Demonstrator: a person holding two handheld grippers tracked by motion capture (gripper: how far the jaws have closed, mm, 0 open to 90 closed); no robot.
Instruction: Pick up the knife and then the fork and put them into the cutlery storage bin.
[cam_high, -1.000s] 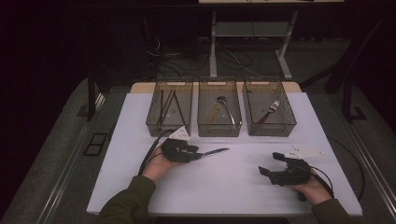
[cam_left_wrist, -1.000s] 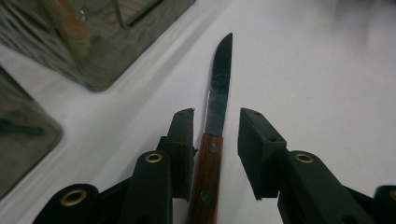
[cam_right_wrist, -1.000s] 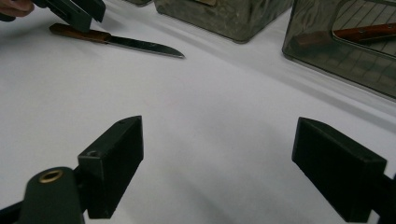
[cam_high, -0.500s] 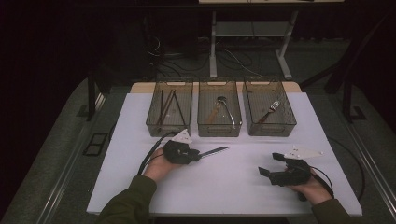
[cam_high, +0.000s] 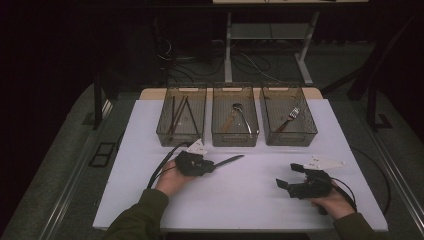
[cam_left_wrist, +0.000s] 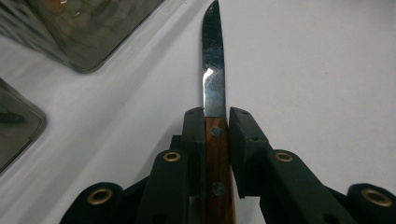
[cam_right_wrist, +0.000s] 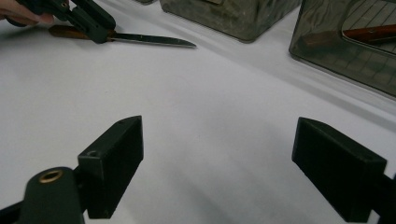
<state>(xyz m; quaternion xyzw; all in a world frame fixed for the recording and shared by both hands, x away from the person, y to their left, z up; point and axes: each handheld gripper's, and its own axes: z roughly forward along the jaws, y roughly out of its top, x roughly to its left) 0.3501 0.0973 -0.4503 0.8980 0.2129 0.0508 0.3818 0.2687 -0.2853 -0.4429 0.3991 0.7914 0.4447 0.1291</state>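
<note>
Dim dark surroundings, brightly lit white table (cam_high: 250, 200), soft shadows, slight blur

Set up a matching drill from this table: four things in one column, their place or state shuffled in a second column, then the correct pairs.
Things:
1. knife
2. fork
3. spoon
4. right tongs

Places or states:
A. inside the middle bin
B. open, with nothing between the jaws
C. wooden handle between the jaws of the left tongs, blade lying on the white table
D. inside the right-hand bin

Pairs: 1-C, 2-D, 3-A, 4-B
</note>
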